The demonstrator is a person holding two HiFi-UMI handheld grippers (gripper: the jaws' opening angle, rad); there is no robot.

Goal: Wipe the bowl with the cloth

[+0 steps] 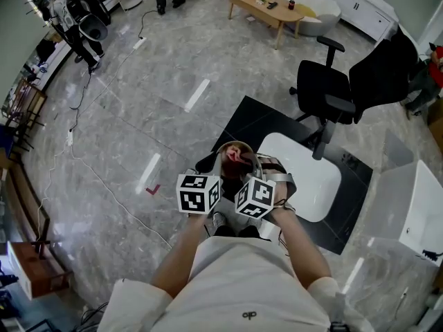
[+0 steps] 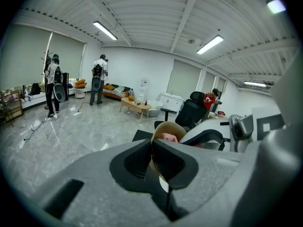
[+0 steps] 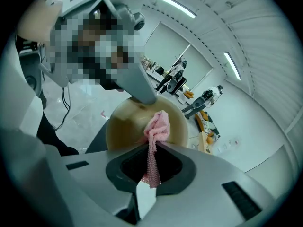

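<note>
I hold a tan bowl (image 1: 236, 148) up in the air in front of the person's body. My left gripper (image 2: 152, 144) is shut on the bowl's rim (image 2: 166, 126), which runs between its two pads. A pink cloth (image 3: 157, 125) lies bunched inside the bowl (image 3: 128, 126). My right gripper (image 3: 154, 146) is shut on the cloth's tail, and the cloth's bunched end touches the bowl's inner wall. In the head view the left gripper (image 1: 215, 169) and right gripper (image 1: 251, 171) meet at the bowl from either side, with the cloth (image 1: 232, 156) between them.
A white table (image 1: 304, 178) stands on a black mat (image 1: 259, 120) just beyond the bowl. A black office chair (image 1: 332, 92) is behind it. A wooden coffee table (image 1: 266, 5) and people (image 2: 97, 82) stand far off. Cables (image 1: 76, 140) run across the floor at left.
</note>
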